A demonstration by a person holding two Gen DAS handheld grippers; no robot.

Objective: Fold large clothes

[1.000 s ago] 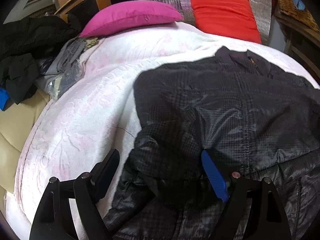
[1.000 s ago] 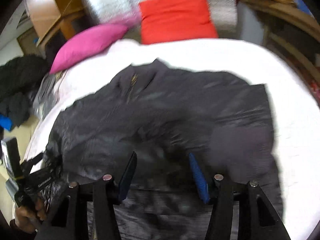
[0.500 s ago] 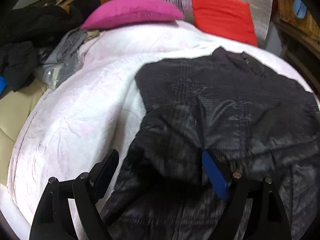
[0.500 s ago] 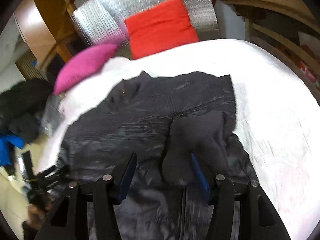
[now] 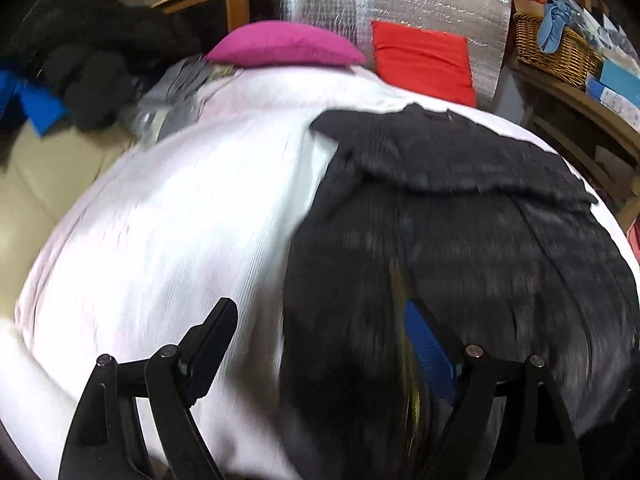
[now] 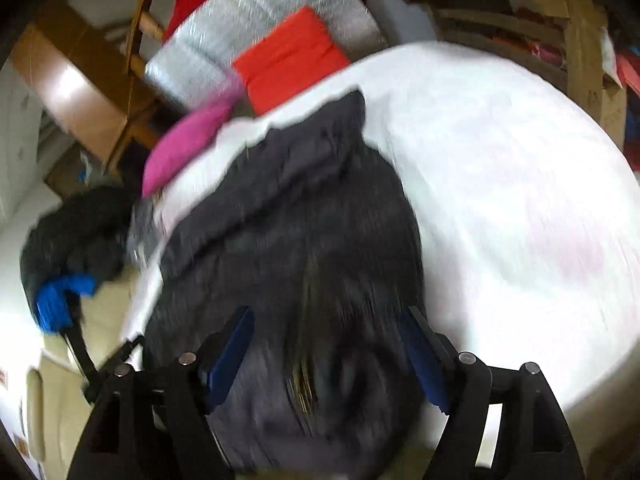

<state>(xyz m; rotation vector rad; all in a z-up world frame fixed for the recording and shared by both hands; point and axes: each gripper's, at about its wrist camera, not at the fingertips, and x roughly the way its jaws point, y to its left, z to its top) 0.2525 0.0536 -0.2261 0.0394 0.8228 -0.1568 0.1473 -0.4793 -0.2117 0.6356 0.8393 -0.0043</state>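
Both your claws stand apart and grip nothing: left gripper (image 5: 320,344) and right gripper (image 6: 328,348) hover over the dark jacket (image 5: 460,240), lying partly folded on the white bed (image 5: 168,220). Next, you likely need its near hem.

A bed covered in a pale pink-white blanket (image 5: 180,220) carries a dark jacket (image 5: 460,220) spread across it, with a magenta pillow (image 5: 284,45) and a red cushion (image 5: 424,60) at its far end.
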